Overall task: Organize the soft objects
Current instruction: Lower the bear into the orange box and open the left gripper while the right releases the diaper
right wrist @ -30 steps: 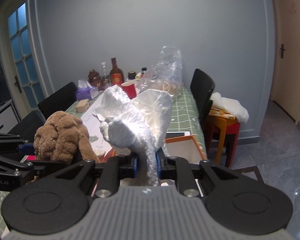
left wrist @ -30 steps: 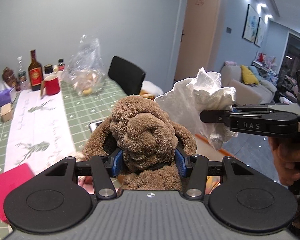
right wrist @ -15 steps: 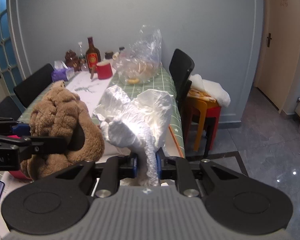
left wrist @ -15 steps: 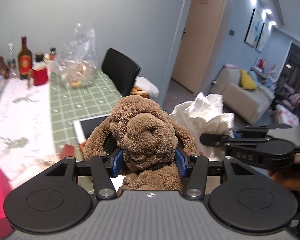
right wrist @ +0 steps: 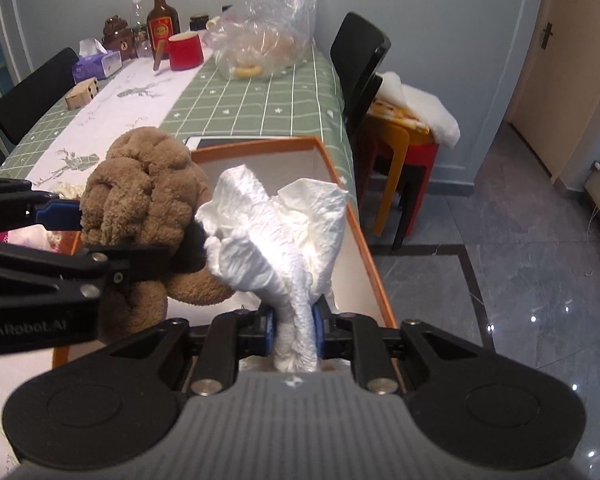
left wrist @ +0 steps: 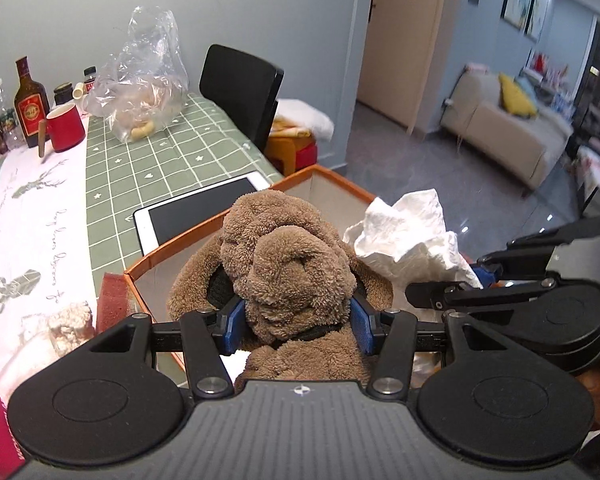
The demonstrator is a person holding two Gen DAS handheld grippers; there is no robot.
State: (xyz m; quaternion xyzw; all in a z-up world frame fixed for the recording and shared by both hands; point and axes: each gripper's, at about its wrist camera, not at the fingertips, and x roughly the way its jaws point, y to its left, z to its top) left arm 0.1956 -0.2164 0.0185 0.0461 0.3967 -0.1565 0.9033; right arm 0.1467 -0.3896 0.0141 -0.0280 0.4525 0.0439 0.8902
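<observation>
Both grippers have dropped and tipped forward since a second ago: the orange-rimmed box (left wrist: pixel 332 184), barely glimpsed before, now fills the space under both loads, and the plush and the tissue hang much lower against the table edge.

From the left wrist view, the left gripper (left wrist: pixel 298 322) points level over the near rim of the box, its blue pads (left wrist: pixel 233 326) pressed into either side of the brown plush dog (left wrist: pixel 288 264) just under the head, so the head bulges up above the fingers and the body sags below. The right gripper (left wrist: pixel 476 280) enters at three o'clock, lying sideways, with the crumpled white tissue (left wrist: pixel 408 236) sprouting from its tip, just beside the dog's right ear.

From the right wrist view, the right gripper (right wrist: pixel 294 326) is nipped tight on the twisted stem of the tissue (right wrist: pixel 276 232), which fans upward over the box (right wrist: pixel 356 220) interior. The left gripper (right wrist: pixel 60 236) reaches in from nine o'clock, the plush dog (right wrist: pixel 144 188) clamped in it and touching the tissue's left edge (both soft things sit above the box opening, neither resting inside it).

A tablet (left wrist: pixel 196 212) lies at twelve o'clock beyond the box on the green checked tablecloth (left wrist: pixel 152 160).
</observation>
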